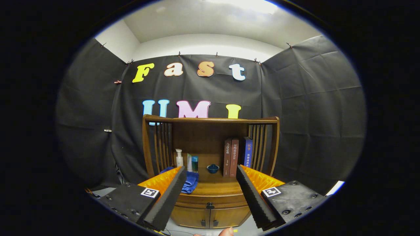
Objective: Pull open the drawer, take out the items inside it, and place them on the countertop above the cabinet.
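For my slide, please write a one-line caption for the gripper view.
Open gripper faces a wooden cabinet with closed drawer; books, bottles, bowl, blue cloth on its countertop.

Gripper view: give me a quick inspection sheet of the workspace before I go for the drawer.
Surface: wooden countertop of the cabinet, partly occupied, bare in the middle front.
Job's things: drawer under the countertop looks closed, dark knob at its centre; its contents are hidden.
Clutter: blue cloth, pump bottle, two small bottles, blue bowl, three upright books, all on the countertop.
Grippers: gripper open, fingers wide apart, short of the cabinet, holding nothing.
Cables: thin dark lines on the floor below the left finger, too small to identify.
Surroundings: black cloth wall behind; two lower cabinet doors closed; a fingertip shows below the cabinet.
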A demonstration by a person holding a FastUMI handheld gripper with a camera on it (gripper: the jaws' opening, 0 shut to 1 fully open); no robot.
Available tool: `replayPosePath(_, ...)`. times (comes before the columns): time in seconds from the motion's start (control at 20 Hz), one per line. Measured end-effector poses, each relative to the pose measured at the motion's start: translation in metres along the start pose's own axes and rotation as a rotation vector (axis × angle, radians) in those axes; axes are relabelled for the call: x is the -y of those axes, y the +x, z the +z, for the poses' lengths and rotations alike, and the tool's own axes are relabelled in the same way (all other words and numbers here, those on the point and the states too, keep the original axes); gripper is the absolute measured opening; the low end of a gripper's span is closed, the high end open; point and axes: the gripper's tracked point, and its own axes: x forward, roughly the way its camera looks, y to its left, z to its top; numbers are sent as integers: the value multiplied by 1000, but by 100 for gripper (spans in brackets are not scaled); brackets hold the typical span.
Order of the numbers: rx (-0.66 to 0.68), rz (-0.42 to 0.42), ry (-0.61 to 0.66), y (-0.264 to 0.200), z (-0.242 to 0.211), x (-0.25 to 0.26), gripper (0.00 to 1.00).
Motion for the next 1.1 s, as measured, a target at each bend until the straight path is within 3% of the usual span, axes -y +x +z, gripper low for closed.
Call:
replayPosePath(0.3, 30, 9, 3, 17, -20, -2, 98)
replayPosePath(0.5, 25, 32, 28, 39, -66, -5, 98)
replayPosePath(0.85, -89, 15, 9, 84, -211, 12, 98)
replayPosePath(1.1, -153, 44, 0, 120, -288, -1, 98)
